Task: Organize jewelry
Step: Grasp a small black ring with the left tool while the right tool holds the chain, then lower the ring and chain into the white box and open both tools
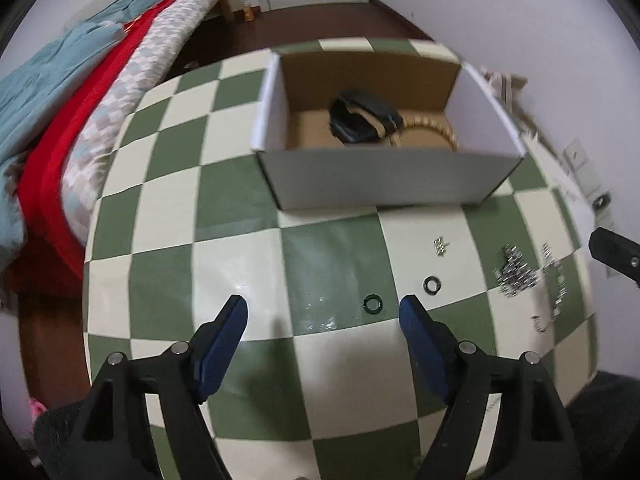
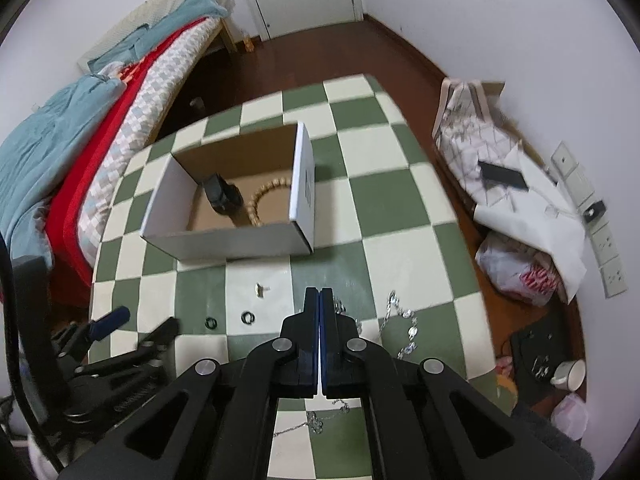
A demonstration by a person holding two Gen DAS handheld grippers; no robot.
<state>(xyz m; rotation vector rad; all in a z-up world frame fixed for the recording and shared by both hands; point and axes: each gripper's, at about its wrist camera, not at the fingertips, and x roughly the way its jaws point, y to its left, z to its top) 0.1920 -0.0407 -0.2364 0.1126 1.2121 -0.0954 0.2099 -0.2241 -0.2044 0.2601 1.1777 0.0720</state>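
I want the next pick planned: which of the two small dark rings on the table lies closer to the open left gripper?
The ring on the green square, just inside the left gripper's right fingertip; the other ring lies farther off on a cream square.

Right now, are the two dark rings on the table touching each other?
Apart. The left wrist view shows checkered cloth between the left ring and the right ring.

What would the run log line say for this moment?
left gripper: open, empty | right gripper: shut | box: watch, beads | table: two rings, chains
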